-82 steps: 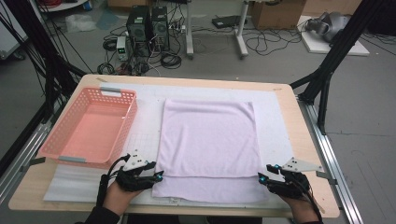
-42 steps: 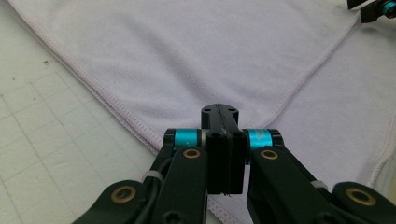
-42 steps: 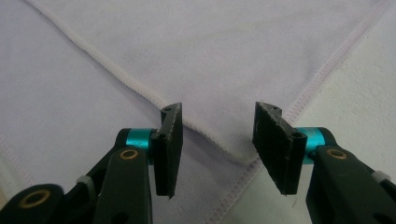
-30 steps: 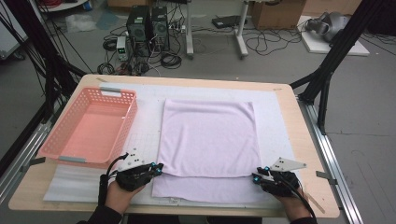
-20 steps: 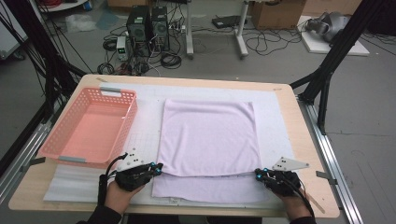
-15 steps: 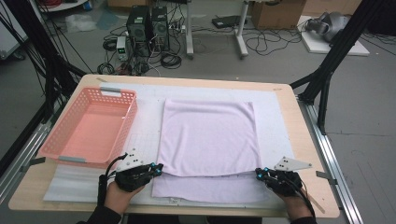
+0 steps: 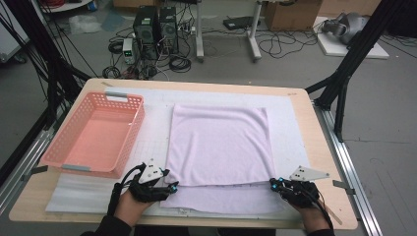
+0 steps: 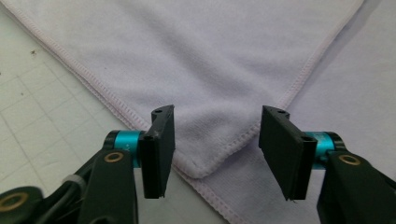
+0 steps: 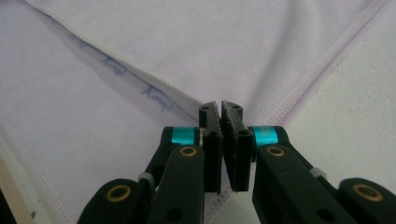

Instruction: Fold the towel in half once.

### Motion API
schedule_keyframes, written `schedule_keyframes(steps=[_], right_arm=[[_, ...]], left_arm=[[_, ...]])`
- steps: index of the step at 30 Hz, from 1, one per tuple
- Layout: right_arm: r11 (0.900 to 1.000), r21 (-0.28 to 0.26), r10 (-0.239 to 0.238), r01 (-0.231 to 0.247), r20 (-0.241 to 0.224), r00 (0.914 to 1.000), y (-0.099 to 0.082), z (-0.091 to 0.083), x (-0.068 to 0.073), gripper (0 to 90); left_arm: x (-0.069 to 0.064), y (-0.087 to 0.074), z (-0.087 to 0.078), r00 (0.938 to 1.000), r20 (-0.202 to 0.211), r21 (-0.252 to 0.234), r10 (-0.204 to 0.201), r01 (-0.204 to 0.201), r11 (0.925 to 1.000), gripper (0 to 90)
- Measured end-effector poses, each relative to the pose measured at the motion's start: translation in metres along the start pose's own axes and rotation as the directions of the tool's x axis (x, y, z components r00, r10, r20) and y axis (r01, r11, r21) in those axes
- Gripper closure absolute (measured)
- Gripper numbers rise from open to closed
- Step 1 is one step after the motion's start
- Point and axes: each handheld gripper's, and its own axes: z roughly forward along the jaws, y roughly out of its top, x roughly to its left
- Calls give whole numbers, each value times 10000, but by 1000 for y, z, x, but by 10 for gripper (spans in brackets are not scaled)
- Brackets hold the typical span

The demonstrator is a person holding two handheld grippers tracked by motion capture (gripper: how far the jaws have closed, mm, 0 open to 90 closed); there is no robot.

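Two hand-held grippers sit at the near edge of the worktop (image 7: 324,147), one at each near corner of the folded lilac towel (image 7: 219,142). We see the towel lying flat on a white mat (image 7: 290,123) in the middle of the worktop, its upper layer folded back so a strip of the lower layer shows along the near side. Left hand-held gripper (image 7: 172,187): jaws have just been opening and now stand apart, pads either side of the folded layer's stitched corner (image 8: 198,170) without pressing on it; the corner lies flat on the layer below. Right hand-held gripper (image 7: 273,183): jaws closed tight, and in the right gripper view the towel's other near corner runs in between the pads, so we read it as pinching the cloth. Blue printed lettering (image 9: 156,95) shows on the layer under the fold. Pink plastic basket (image 7: 93,135) sits left of the towel, just beside it, on the mat.
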Motion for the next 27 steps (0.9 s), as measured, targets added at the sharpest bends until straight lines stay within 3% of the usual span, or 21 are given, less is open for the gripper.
schedule_keyframes(steps=[3,5,6,14,27], right_arm=[[10000,2,-3,3,5,10000,0,0,0,865],[10000,15,58,-58,7,10000,0,0,0,865],[10000,18,66,-66,-4,10000,0,0,0,865],[9999,47,94,-94,-128,9999,0,-2,1,865],[9978,406,-497,528,-734,9961,-3,-27,16,871]], left_arm=[[-2,1,3,9990,-77,-15,442,-442,9990,660],[-3,1,2,9970,-172,-30,755,-756,9971,821],[-3,1,1,9973,-147,-62,723,-724,9974,836],[1,0,-16,9993,359,-628,105,-82,9980,861],[-13,-2,-46,9939,1102,-313,108,-74,9995,861]])
